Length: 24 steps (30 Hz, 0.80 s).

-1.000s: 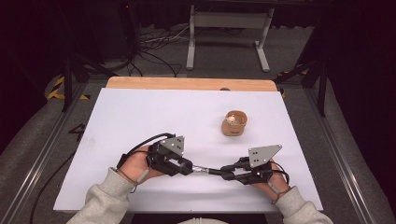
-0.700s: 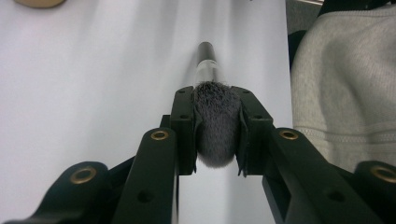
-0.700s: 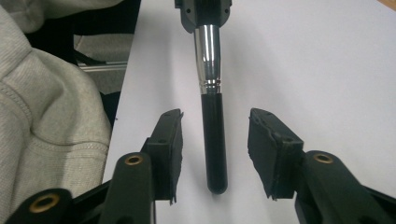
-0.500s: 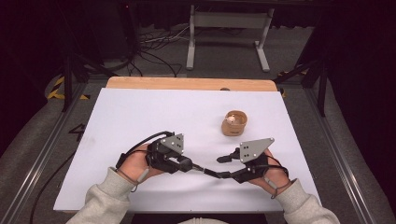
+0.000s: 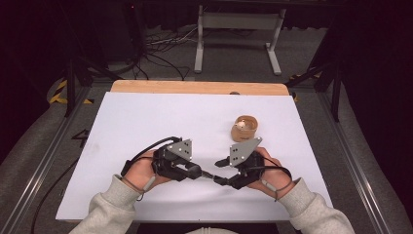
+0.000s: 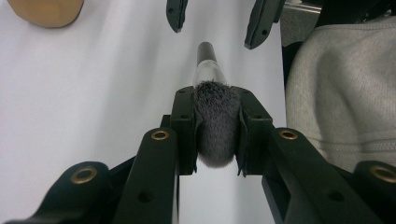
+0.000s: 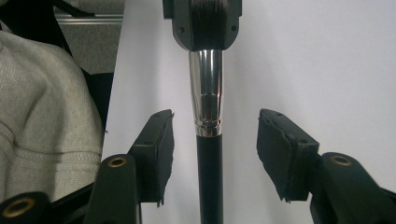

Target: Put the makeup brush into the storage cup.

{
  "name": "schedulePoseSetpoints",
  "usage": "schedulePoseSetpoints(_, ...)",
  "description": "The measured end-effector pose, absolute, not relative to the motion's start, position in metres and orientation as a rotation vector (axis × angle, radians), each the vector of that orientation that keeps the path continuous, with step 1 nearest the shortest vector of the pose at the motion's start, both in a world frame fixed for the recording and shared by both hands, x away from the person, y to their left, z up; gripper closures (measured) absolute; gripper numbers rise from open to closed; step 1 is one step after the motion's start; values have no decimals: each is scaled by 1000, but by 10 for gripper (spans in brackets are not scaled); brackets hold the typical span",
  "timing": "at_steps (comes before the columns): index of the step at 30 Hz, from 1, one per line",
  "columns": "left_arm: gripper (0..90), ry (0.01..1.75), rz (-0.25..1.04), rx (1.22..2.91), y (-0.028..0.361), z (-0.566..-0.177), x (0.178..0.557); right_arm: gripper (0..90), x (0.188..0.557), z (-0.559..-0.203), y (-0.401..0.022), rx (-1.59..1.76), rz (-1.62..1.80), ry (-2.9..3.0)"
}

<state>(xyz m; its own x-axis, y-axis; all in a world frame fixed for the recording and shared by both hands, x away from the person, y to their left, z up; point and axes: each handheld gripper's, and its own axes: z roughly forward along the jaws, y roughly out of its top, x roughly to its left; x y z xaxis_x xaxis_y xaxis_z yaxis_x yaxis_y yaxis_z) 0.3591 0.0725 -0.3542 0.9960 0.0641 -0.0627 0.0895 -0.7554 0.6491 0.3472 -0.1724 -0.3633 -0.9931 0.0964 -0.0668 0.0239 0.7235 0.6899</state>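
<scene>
I see my left gripper (image 6: 217,135) clamped on the soft grey bristle head of a makeup brush (image 6: 205,60), the tuft squeezed between its black pads. Beyond the bristles the brush has a shiny metal ferrule, then a round, glossy black handle. That handle runs between the jaws of my right gripper (image 7: 215,154), which stand spread wide on either side, not touching it. Seen from above, the brush (image 5: 208,175) bridges both grippers over the white table (image 5: 146,117). Farther from the brush, beyond the right gripper, sits a small round wooden bowl (image 5: 244,127).
</scene>
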Motion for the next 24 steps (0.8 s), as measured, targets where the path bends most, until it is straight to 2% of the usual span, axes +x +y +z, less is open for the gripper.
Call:
schedulePoseSetpoints(8, 731, 101, -46, 2434, 71, -354, 358, 451, 350, -369, -160, 102, 1037, 2884)
schedulePoseSetpoints(24, 731, 103, -50, 2444, 69, -357, 360, 580, 353, -374, -136, 87, 848, 2972)
